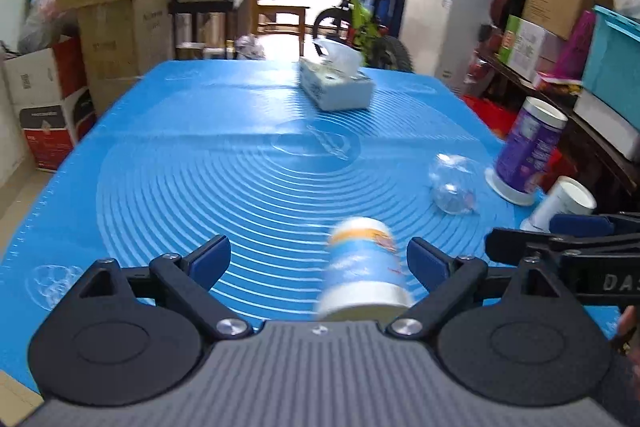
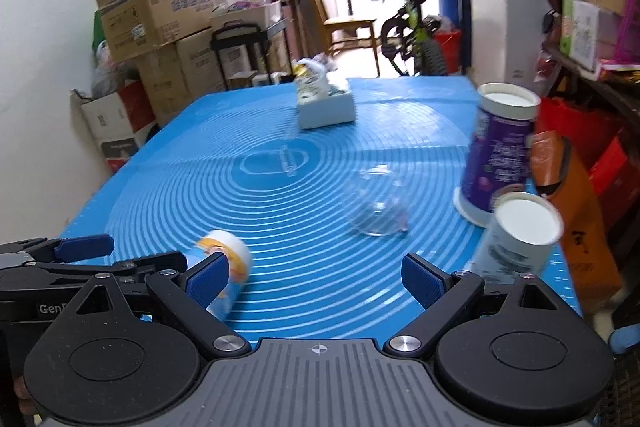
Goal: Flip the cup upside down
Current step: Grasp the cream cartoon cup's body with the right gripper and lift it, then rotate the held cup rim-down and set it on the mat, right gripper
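Observation:
A blue, white and orange paper cup (image 1: pixel 366 267) lies on its side on the blue mat (image 1: pixel 200 167), between the wide-open fingers of my left gripper (image 1: pixel 320 259), nearer the right finger; it touches neither pad. It shows blurred in the right wrist view (image 2: pixel 234 267), beside my right gripper's left finger. My right gripper (image 2: pixel 316 279) is open and empty above the mat. A clear cup (image 1: pixel 454 189) stands upside down, also in the right wrist view (image 2: pixel 378 205). A purple cup (image 2: pixel 498 151) and a white cup (image 2: pixel 516 239) stand upside down at the right.
A tissue box (image 1: pixel 334 83) sits at the far middle of the mat, also in the right wrist view (image 2: pixel 326 103). The right gripper's fingers (image 1: pixel 560 243) show in the left wrist view. Cardboard boxes, a bicycle and shelves surround the table.

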A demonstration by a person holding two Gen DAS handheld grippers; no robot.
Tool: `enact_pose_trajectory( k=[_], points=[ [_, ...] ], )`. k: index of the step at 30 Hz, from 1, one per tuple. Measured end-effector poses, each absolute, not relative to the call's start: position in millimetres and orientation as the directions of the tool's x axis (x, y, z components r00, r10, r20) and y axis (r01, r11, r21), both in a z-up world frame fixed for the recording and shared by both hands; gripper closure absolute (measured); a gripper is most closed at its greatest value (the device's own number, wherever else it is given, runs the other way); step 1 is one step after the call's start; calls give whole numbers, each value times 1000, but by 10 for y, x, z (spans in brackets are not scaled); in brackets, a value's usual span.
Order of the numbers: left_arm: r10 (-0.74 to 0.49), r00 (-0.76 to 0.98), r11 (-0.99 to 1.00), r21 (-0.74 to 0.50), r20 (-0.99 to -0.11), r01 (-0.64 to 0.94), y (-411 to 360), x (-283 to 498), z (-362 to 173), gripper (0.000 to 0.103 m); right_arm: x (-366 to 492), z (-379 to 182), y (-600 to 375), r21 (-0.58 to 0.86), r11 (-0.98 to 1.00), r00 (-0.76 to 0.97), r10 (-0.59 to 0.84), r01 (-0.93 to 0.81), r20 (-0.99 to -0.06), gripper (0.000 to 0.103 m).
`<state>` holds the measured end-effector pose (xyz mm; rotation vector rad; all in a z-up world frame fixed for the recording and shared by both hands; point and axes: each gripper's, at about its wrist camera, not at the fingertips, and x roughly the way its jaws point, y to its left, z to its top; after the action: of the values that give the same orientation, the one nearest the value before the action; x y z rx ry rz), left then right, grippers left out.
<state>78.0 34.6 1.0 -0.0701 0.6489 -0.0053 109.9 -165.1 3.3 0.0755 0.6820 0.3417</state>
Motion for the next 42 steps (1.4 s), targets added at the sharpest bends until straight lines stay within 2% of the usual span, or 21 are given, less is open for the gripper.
enact_pose_trajectory(
  k=[8, 16, 19, 23, 25, 27, 33, 39, 42],
  points=[
    [132, 797, 987, 6, -589, -159, 734, 897, -78, 9, 1526, 25, -1270, 287, 907, 584, 419, -309, -696, 10],
    [181, 764, 973, 0, -619, -231, 1061, 950, -214, 9, 1950, -205, -943, 421, 872, 408, 489, -250, -771, 17],
    [181, 761, 971, -8, -624, -237, 1130, 959, -227, 9, 2046, -294, -847, 439, 869, 365, 494, -226, -789, 22],
    [179, 763, 971, -11, -621, -237, 1154, 963, -220, 9, 2150, -414, -765, 444, 874, 310, 485, -199, -817, 35],
    [170, 764, 972, -21, -622, -234, 1154, 972, -220, 9, 2182, -473, -774, 474, 861, 280, 509, -185, -814, 34],
    [163, 766, 973, -27, -622, -229, 1141, 982, -216, 9, 2186, -468, -791, 488, 853, 277, 522, -186, -807, 38],
    [149, 773, 974, -43, -617, -222, 1112, 956, -191, 9, 2003, -358, -895, 459, 842, 393, 539, -283, -745, 39],
    [136, 781, 976, -51, -609, -210, 1038, 930, -160, 9, 1789, -152, -1000, 281, 894, 628, 445, -348, -638, 39],
    [136, 783, 977, -49, -606, -208, 1004, 919, -155, 9, 1650, -151, -981, 123, 924, 754, 367, -362, -545, 39]
  ],
)
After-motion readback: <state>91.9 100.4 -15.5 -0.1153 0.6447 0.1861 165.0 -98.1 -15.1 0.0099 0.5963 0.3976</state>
